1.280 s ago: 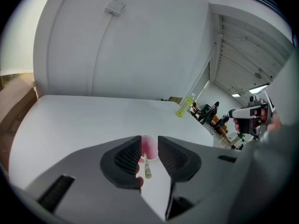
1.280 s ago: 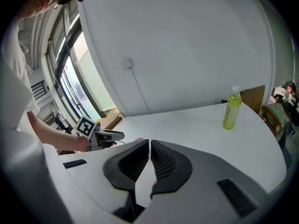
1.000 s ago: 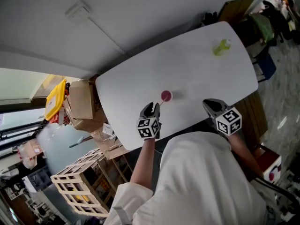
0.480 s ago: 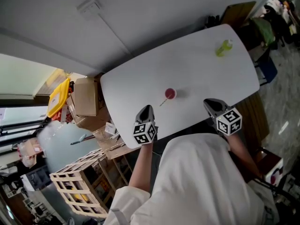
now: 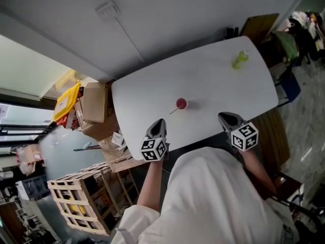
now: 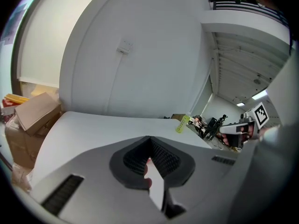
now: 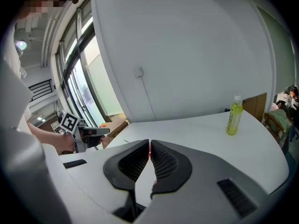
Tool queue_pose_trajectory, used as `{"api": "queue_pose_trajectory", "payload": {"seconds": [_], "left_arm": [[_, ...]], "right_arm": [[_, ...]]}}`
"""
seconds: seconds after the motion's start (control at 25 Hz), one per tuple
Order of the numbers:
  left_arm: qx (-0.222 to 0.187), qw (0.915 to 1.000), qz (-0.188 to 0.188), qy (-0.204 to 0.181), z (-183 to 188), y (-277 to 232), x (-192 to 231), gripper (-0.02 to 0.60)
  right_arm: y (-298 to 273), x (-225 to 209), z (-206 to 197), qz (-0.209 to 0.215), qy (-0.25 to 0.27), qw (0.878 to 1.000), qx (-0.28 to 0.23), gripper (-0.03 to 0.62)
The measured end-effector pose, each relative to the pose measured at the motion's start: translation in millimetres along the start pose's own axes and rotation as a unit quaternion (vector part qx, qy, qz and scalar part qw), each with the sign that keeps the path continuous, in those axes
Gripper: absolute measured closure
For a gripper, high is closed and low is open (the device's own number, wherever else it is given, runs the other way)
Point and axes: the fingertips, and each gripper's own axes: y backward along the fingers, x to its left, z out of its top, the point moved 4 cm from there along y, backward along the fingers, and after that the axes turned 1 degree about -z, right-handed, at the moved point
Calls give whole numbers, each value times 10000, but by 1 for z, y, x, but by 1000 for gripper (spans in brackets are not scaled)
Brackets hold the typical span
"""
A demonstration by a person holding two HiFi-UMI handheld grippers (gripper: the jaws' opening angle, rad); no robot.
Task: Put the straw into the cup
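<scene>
A small red cup stands on the white table, nearer its front edge. The thin straw is in the cup and leans out toward the lower left. My left gripper hovers over the front edge, a short way back from the cup, shut with nothing in it. In the left gripper view the shut pads hide most of the cup. My right gripper hangs at the front edge to the cup's right, shut and empty; its pads meet at the tips.
A green drink bottle stands at the table's far right corner, also seen as a bottle in the right gripper view. Cardboard boxes and a wooden crate sit on the floor left of the table. Dark furniture crowds the right end.
The left gripper let go of the straw at the cup, drew back toward the person and rose, and its jaws closed. The straw stays in the cup. The right gripper barely shifted.
</scene>
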Motion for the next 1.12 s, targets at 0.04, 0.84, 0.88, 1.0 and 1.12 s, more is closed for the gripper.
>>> {"api": "queue_pose_trajectory", "payload": {"seconds": [0.04, 0.84, 0.88, 1.0, 1.12], "left_arm": [[-19, 10000, -2, 17, -1, 5, -4, 580], [-581, 9981, 126, 142, -43, 114, -90, 580], [-578, 9982, 125, 130, -46, 119, -92, 580], [-565, 9982, 125, 133, -56, 132, -97, 580], [-556, 9982, 163, 130, -64, 146, -95, 580]], "right_arm": [[4, 0, 0, 17, 22, 10000, -18, 556], [105, 16, -67, 294, 199, 9993, -92, 557], [108, 17, -69, 323, 207, 9992, -90, 556], [111, 21, -73, 383, 216, 9990, -122, 556], [110, 31, -75, 433, 220, 9986, -192, 556]]}}
